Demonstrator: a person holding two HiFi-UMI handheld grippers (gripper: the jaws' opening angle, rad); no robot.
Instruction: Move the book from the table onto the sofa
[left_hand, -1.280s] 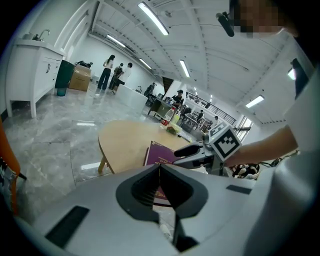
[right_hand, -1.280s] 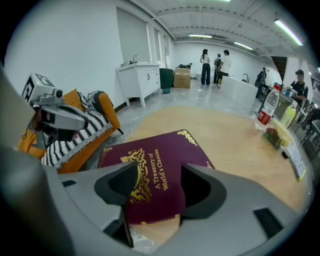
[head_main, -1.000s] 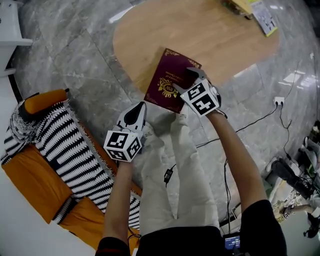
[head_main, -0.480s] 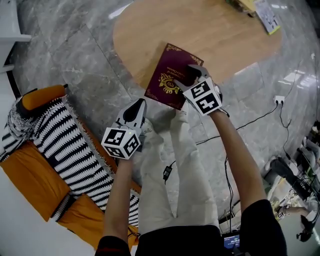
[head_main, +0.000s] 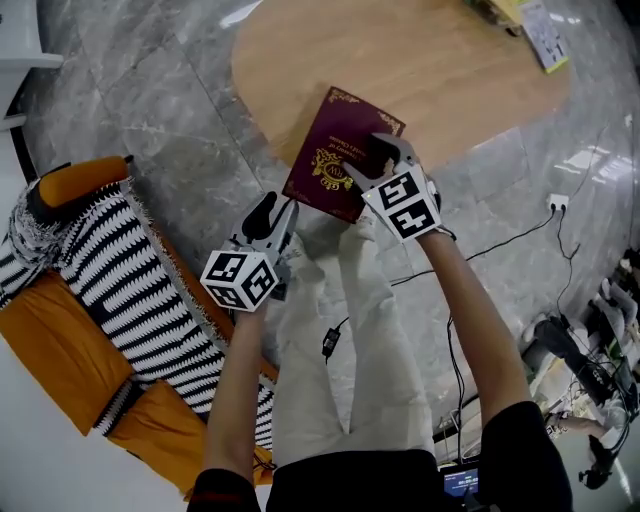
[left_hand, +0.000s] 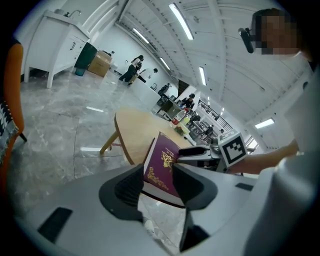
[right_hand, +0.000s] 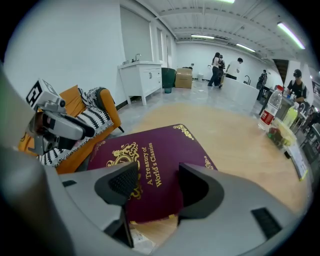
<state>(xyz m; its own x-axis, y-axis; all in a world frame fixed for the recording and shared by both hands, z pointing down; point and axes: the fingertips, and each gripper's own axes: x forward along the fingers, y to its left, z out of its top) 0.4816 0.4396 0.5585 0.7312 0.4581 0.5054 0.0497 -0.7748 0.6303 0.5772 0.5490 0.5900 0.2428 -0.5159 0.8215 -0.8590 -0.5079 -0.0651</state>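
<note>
Book (head_main: 322, 150), near corner hidden by right claw (head_main: 375, 158)

The person wears a black top (head_main: 360, 478) with short sleeves (head_main: 530, 445) and pale beige trousers (head_main: 350, 390), crossed by a thin black cable (head_main: 330, 344).

Floor (head_main: 190, 130) lies open between table (head_main: 430, 60) and sofa (head_main: 55, 345), beside person's legs (head_main: 350, 330).

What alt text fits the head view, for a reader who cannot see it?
A maroon hardcover book with gold ornament overhangs the edge of an oval light wooden table, the right gripper above it. The left gripper, jaws opening and empty, points at the book; an orange sofa is left.
</note>
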